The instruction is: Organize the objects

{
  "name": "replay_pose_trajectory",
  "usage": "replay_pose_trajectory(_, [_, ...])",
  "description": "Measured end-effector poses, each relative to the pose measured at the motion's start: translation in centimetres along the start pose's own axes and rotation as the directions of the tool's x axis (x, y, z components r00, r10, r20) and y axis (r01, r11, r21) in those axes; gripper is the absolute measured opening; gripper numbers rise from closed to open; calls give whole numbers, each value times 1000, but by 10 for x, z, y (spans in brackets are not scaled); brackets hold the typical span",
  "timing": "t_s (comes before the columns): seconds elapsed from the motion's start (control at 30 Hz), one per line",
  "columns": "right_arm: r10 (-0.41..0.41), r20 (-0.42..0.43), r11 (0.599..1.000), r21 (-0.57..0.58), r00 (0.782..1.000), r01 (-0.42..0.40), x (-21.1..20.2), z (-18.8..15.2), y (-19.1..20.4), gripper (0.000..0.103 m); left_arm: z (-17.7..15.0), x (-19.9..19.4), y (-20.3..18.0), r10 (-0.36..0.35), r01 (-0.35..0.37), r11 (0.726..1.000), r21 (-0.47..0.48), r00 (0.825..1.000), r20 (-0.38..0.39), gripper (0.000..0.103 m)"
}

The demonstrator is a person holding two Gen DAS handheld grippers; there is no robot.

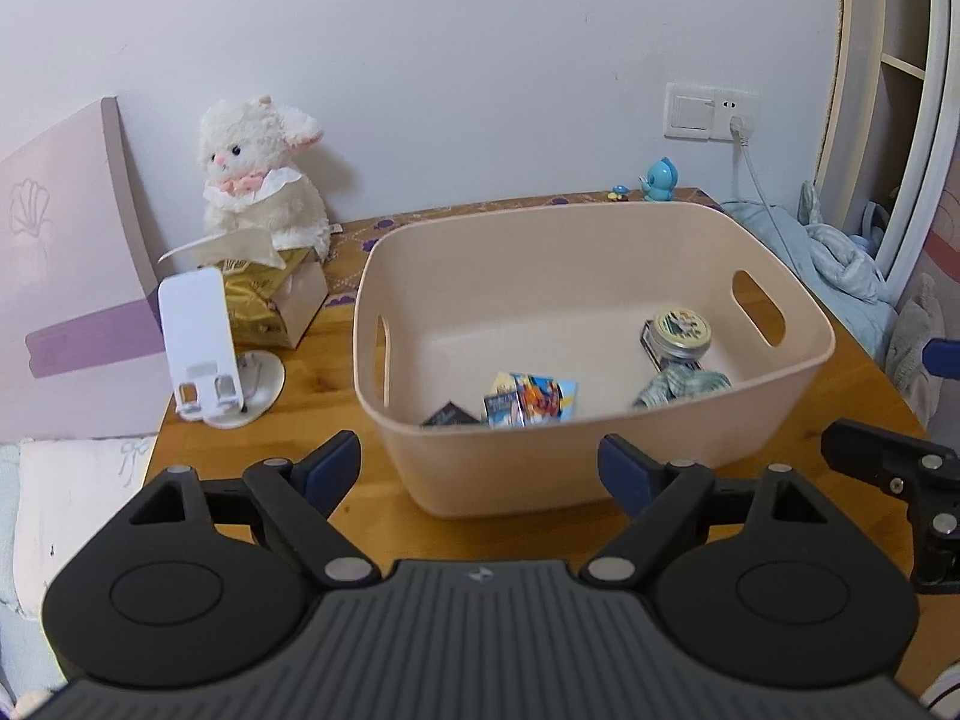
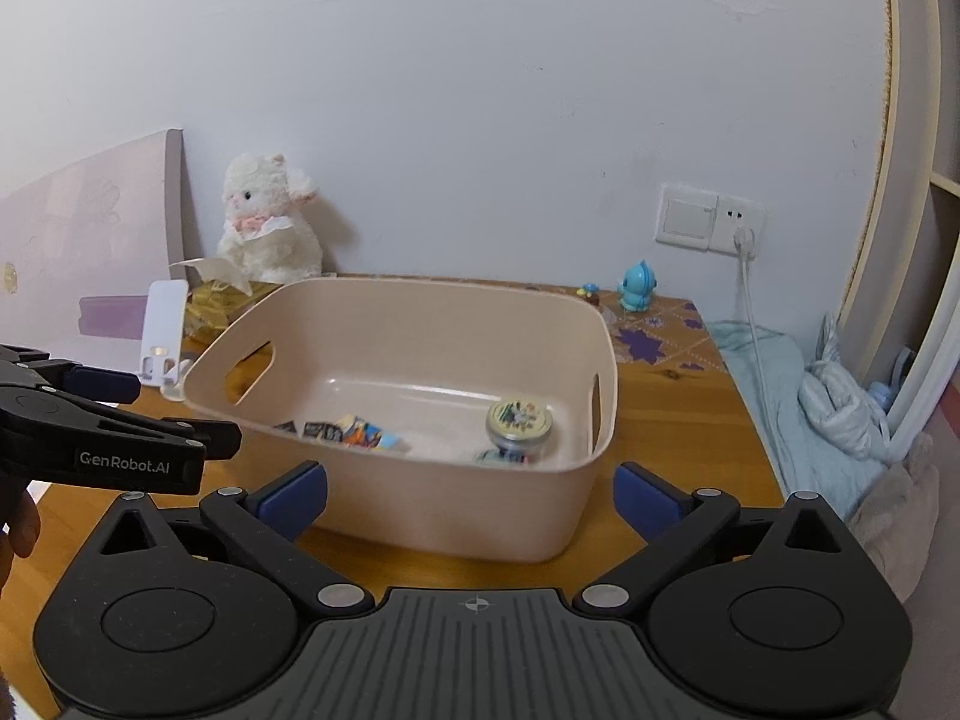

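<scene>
A beige plastic bin (image 1: 600, 252) (image 2: 456, 516) with handle slots stands on the wooden table (image 1: 300, 396). Inside lie a small round tin jar (image 1: 681, 333) (image 2: 519, 420), colourful card packets (image 1: 531, 399) (image 2: 360, 435), a dark small packet (image 1: 449, 415) and a crumpled greenish wrapper (image 1: 684, 387). My left gripper (image 1: 480, 468) is open and empty, just in front of the bin's near wall. My right gripper (image 2: 471, 501) is open and empty, also before the bin. The left gripper also shows in the right wrist view (image 2: 120, 420).
A white plush lamb (image 1: 264, 174) (image 2: 267, 222), a gold tissue box (image 1: 270, 300) and a white phone stand (image 1: 204, 348) (image 2: 163, 330) sit at the left. A blue figurine (image 1: 660, 180) (image 2: 639, 285) stands at the back. A bed with blue bedding (image 2: 798, 414) lies to the right.
</scene>
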State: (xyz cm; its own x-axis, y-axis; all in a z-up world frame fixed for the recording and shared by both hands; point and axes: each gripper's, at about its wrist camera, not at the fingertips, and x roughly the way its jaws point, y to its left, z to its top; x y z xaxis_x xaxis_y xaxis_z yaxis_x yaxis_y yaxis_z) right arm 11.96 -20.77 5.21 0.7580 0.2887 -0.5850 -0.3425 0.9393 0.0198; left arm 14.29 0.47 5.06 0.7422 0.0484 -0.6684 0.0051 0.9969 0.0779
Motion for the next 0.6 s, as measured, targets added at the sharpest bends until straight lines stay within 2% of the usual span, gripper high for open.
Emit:
replay_pose_trajectory(0.13, [6,-8,1000,-6,1000,-6,-13,-11,2,103,-14,-12,-1,-9,9,1000,6,1000,-8,87])
replay_pose_trajectory(0.43, [12,-28,1000,3,1000,-12,-41,-30,-1,103,-46,-47,-6,-9,9,1000,14,1000,27,88])
replay_pose_trajectory(0.6, [22,-25,1000,17,999,-22,-57,-37,-1,103,-57,-63,-3,-45,45,999,-30,999,13,88])
